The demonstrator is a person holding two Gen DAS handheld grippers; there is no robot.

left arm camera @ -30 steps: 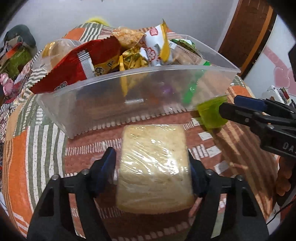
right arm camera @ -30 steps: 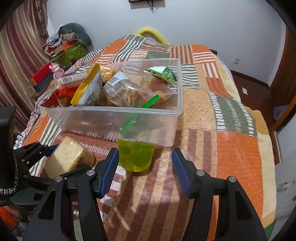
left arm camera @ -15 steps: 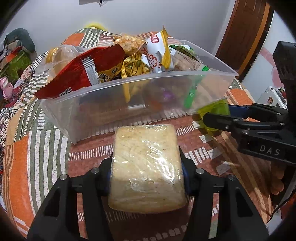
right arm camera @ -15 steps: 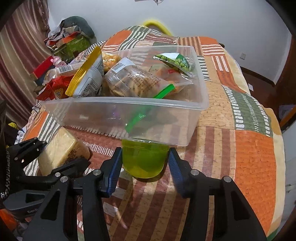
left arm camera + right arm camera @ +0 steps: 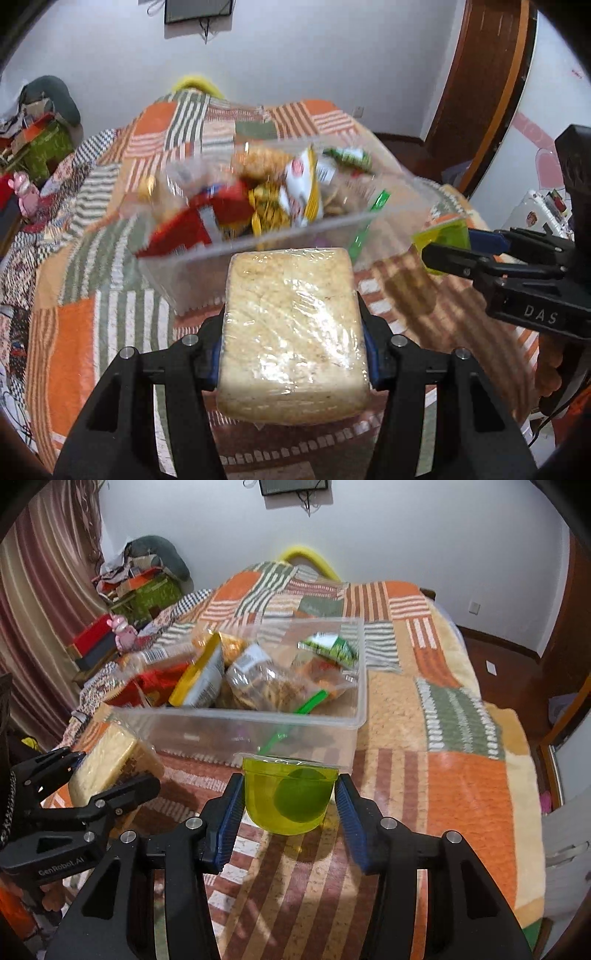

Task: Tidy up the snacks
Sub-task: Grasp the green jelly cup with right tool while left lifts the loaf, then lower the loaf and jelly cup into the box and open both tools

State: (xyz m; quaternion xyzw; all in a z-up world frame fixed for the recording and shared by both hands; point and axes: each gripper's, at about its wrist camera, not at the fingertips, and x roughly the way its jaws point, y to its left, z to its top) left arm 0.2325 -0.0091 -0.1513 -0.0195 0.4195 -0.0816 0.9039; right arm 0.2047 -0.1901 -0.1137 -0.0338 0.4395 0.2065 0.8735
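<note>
My left gripper is shut on a plastic-wrapped pale bread block and holds it above the blanket, in front of the clear plastic bin. The block also shows in the right wrist view. My right gripper is shut on a green jelly cup and holds it above the blanket near the bin's front right corner. The cup shows in the left wrist view. The bin is full of snack bags, red, yellow-white and clear.
The bin sits on a bed with an orange, green and striped patchwork blanket. Clutter and boxes are piled at the far left by a curtain. A wooden door stands at the right.
Both grippers closed on their items and lifted them off the blanket. The bin now appears lower and farther in both views.
</note>
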